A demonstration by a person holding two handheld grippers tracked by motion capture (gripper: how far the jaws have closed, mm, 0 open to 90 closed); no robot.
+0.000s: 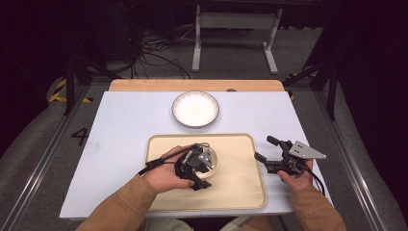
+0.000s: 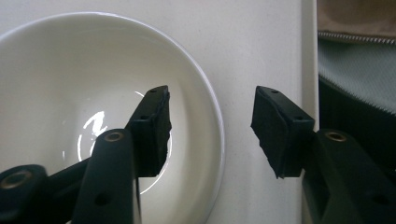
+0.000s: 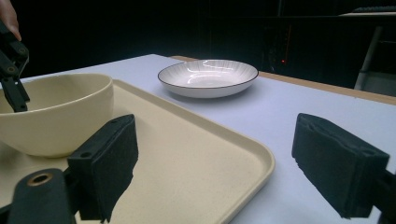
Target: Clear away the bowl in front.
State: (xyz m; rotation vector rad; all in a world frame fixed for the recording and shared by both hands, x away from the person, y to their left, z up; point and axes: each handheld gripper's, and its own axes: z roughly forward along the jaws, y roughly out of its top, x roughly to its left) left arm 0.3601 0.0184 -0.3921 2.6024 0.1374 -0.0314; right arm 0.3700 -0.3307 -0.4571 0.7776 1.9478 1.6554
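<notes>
I hold the left claw (image 2: 210,135) released astride the round cream ceramic bowl's (image 2: 205,93) rim, right claw (image 3: 215,172) released beside the beige plastic tray (image 3: 196,154).

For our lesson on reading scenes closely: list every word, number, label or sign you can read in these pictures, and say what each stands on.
"4" – a dark numeral on the grey floor left of the table.
The bowl, plate, tray and both grippers show no readable text.
</notes>
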